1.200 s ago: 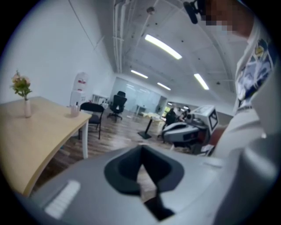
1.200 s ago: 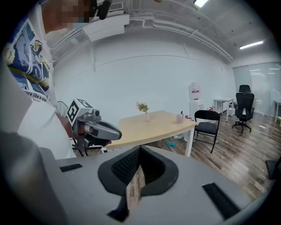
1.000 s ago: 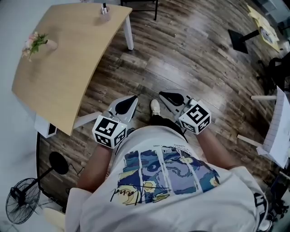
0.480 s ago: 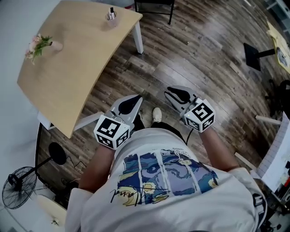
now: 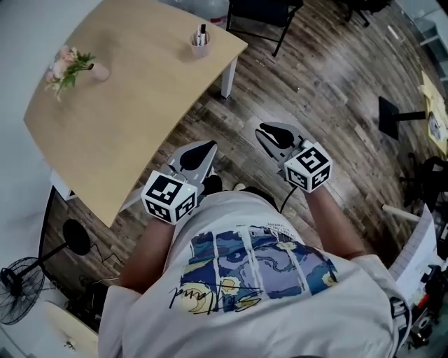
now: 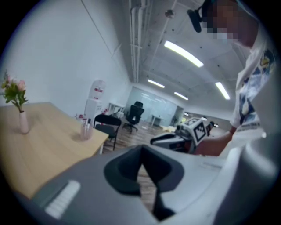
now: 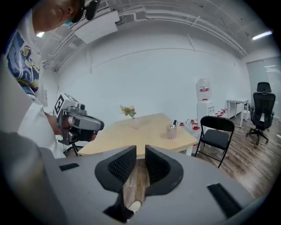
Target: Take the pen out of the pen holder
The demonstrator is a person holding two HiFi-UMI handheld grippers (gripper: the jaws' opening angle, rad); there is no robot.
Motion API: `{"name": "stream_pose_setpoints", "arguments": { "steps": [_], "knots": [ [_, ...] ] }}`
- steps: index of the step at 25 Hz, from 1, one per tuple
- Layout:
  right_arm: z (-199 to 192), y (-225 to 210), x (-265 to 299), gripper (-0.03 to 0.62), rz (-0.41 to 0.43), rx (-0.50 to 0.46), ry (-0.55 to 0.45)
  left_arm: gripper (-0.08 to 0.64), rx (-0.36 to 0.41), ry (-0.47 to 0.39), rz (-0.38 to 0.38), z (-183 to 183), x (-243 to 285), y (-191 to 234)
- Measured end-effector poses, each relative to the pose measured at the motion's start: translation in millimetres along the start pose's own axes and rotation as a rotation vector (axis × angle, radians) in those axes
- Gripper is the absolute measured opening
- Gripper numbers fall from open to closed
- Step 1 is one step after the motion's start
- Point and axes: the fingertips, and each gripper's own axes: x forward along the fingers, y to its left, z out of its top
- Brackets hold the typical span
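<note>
A mesh pen holder (image 5: 199, 45) with a dark pen (image 5: 202, 31) upright in it stands near the far corner of the light wooden table (image 5: 133, 105). It also shows in the left gripper view as pen holder (image 6: 85, 131) and in the right gripper view as pen holder (image 7: 171, 131). Both grippers hang over the wood floor in front of the person, well short of the table. My left gripper (image 5: 203, 148) has its tips together and holds nothing. My right gripper (image 5: 268, 129) keeps a narrow gap between its pads (image 7: 125, 163), with only floor showing through.
A small vase of flowers (image 5: 70, 66) stands at the table's left end. A black folding chair (image 5: 259, 14) is beyond the table's far corner. A floor fan (image 5: 17, 297) and cables lie at lower left. A water dispenser (image 7: 203, 99) stands at the back wall.
The person has walked toward the table: the table and pen holder have slid lower and larger in the head view. Both grippers travelled along, still held out in front.
</note>
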Motion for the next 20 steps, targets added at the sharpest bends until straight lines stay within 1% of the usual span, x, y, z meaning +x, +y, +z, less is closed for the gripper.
{"name": "stream_pose_setpoints", "arguments": {
  "steps": [4, 7, 9, 12, 18, 20],
  "knots": [
    [26.0, -22.9, 39.9, 0.054, -0.028, 0.009, 0.004, 0.009, 0.009, -0.025, -0.010, 19.8, -7.5, 37.7],
    [43.4, -41.1, 73.7, 0.055, -0.045, 0.010, -0.003, 0.009, 0.015, -0.016, 0.007, 23.4, -13.8, 71.4],
    [48.8, -51.3, 95.2, 0.055, -0.045, 0.013, 0.009, 0.009, -0.010, -0.020, 0.032, 22.7, -19.5, 89.8],
    [55.6, -70.8, 125.4, 0.055, -0.023, 0.008, 0.040, 0.009, -0.053, -0.048, 0.083, 24.7, -25.6, 113.3],
    [73.7, -130.1, 188.6, 0.055, 0.024, 0.003, 0.083, 0.009, -0.113, -0.074, 0.196, 38.8, -19.1, 162.4],
    [80.0, -151.2, 207.8, 0.058, 0.050, 0.000, 0.096, 0.009, -0.113, -0.074, 0.229, 46.4, -9.2, 173.8]
  ]
}}
